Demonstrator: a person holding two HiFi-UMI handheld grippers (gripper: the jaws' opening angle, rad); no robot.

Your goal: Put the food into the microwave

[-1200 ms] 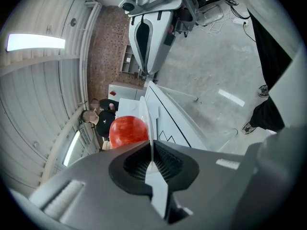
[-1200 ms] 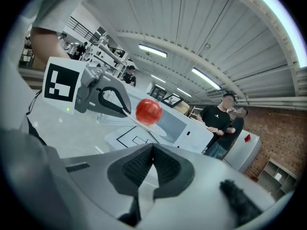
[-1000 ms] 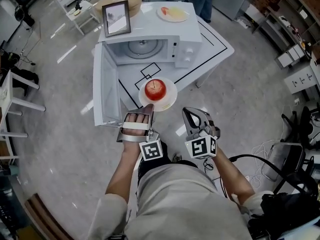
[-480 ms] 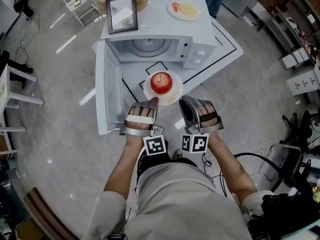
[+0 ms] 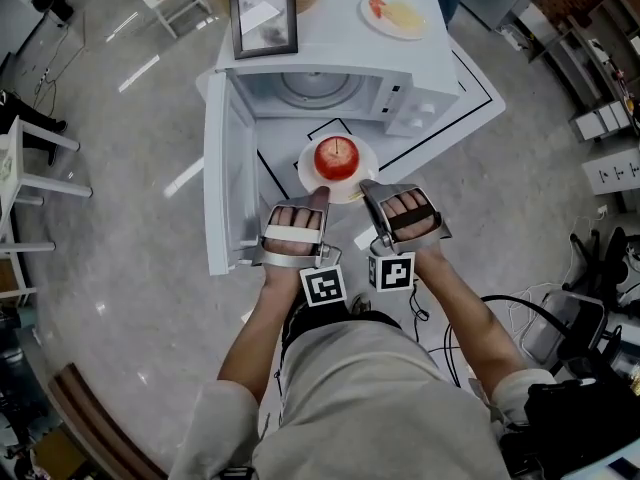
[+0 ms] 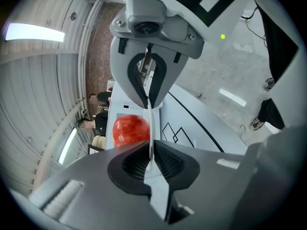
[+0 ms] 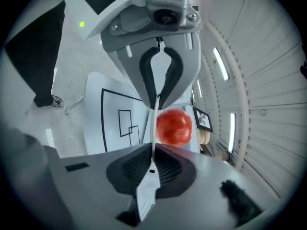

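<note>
The left gripper [image 6: 150,158] is clamped on the plate [image 5: 368,159]. In the left gripper view the thin white rim runs edge-on between its ribbed pads [image 6: 135,163], which press on it from both sides. The right gripper [image 7: 152,164] has the same rim between its pads [image 7: 169,166], and its jaws are closing onto it with no gap showing.

In the head view the left gripper bites the plate at about 7 o'clock and the right gripper at about 5 o'clock, the two side by side with their marker cubes toward the person. The apple [image 5: 336,157] sits red and upright in the middle of the plate, stem end up. Whether the plate rests on the table [image 5: 455,108] or hangs just over it I cannot tell.

At 12 o'clock from the plate stands the microwave [image 5: 345,50], white, its cavity open toward the person and the turntable [image 5: 312,88] bare. Its door [image 5: 225,183] is swung wide, at 9 o'clock from the plate. On the microwave's top, a frame [image 5: 264,15] stands at 11 o'clock, and a second plate [image 5: 398,14] with food lies at 1 o'clock. Black lines [image 5: 470,80] mark the white table.
</note>
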